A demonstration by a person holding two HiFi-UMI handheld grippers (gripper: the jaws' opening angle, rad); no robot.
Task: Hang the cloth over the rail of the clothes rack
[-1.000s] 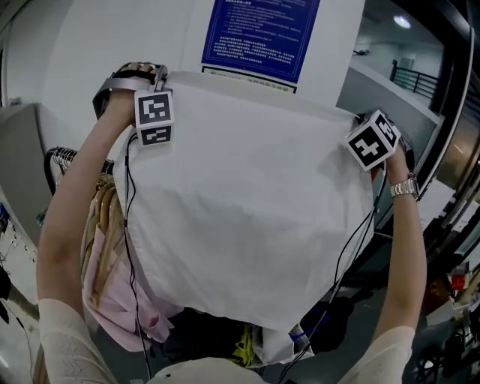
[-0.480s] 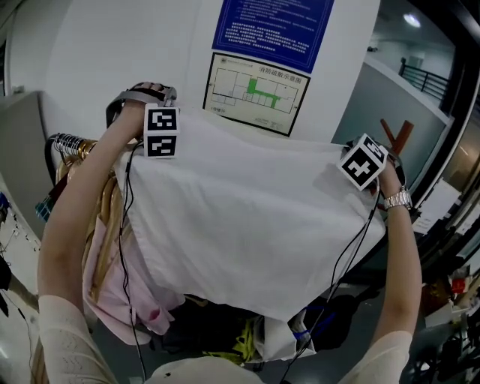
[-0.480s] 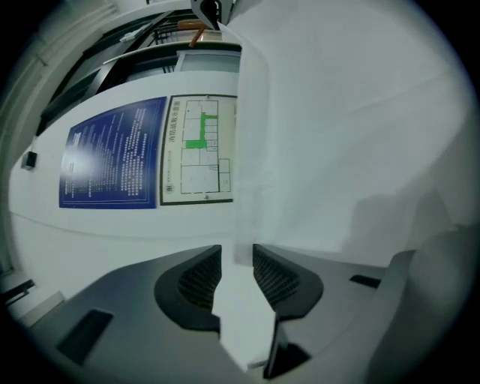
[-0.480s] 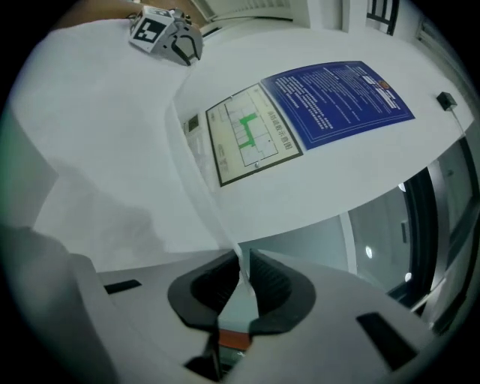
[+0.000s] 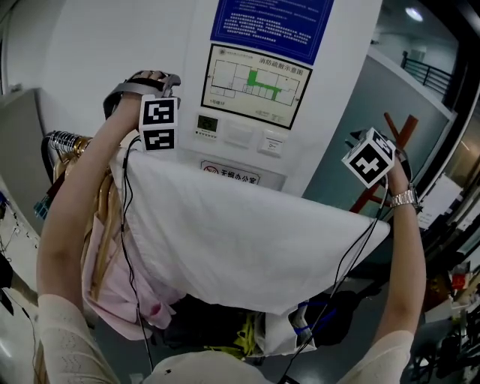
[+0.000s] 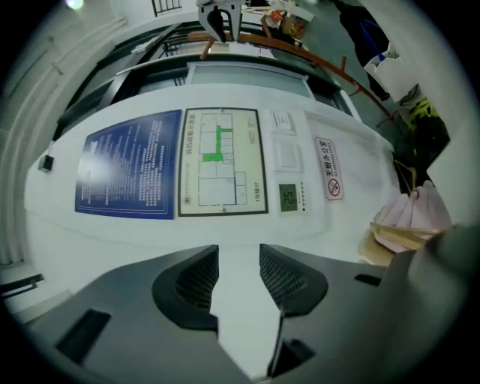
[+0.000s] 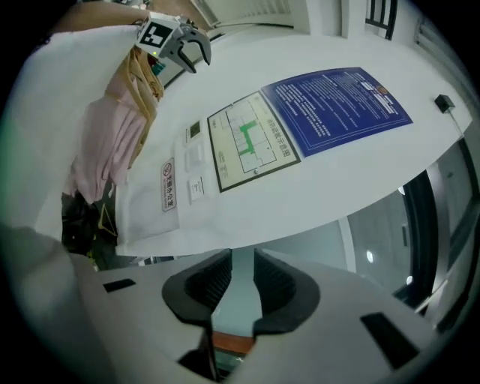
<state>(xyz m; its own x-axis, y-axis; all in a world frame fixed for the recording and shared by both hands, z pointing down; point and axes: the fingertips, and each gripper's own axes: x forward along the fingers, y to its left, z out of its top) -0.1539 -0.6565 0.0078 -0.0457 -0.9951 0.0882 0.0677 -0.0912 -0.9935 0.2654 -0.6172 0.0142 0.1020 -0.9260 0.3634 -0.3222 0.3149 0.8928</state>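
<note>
As the left gripper [image 6: 238, 262] swings its jaws wide open on nothing and the right gripper [image 7: 241, 270] stands a little parted, also empty, both sit above the white cloth [image 5: 247, 240]; released a moment ago, it has dropped and drapes between them, seemingly over the hidden rail, right of the pink garments [image 5: 112, 285]

A framed floor plan [image 5: 251, 81] hung on a white wall [image 5: 90, 52], with a blue notice [image 5: 274, 22] directly above it. Just below the plan were a small green-lit display [image 5: 206, 122], white switch plates [image 5: 238, 133] and a no-smoking label [image 5: 229, 174]. To the right of the plan the white wall ended at a grey-green partition [image 5: 345, 105] with a reddish wooden stand [image 5: 390, 126] before it, and higher up on that side a ceiling light [image 5: 414, 13] glowed above a dark railing [image 5: 429, 73].
</note>
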